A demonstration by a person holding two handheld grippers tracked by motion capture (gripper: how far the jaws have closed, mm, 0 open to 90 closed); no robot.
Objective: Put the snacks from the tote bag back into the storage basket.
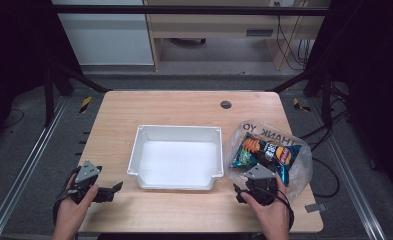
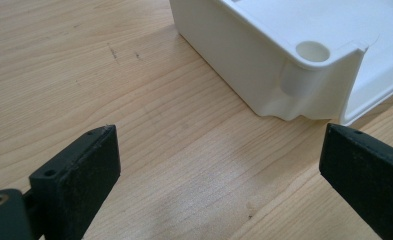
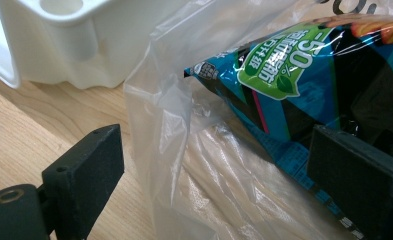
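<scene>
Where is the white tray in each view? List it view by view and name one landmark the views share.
High view: white tray at the table's centre, left of the clear bag.
Left gripper view: tray corner at upper right.
Right gripper view: tray corner at upper left, beside the bag.
Shared landmark: wooden table.

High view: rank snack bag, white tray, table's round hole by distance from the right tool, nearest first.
From the right tool:
1. Snack bag, inside the clear plastic bag, just ahead of it.
2. White tray, to its left, mid-table.
3. Round hole, near the table's far edge.
</scene>
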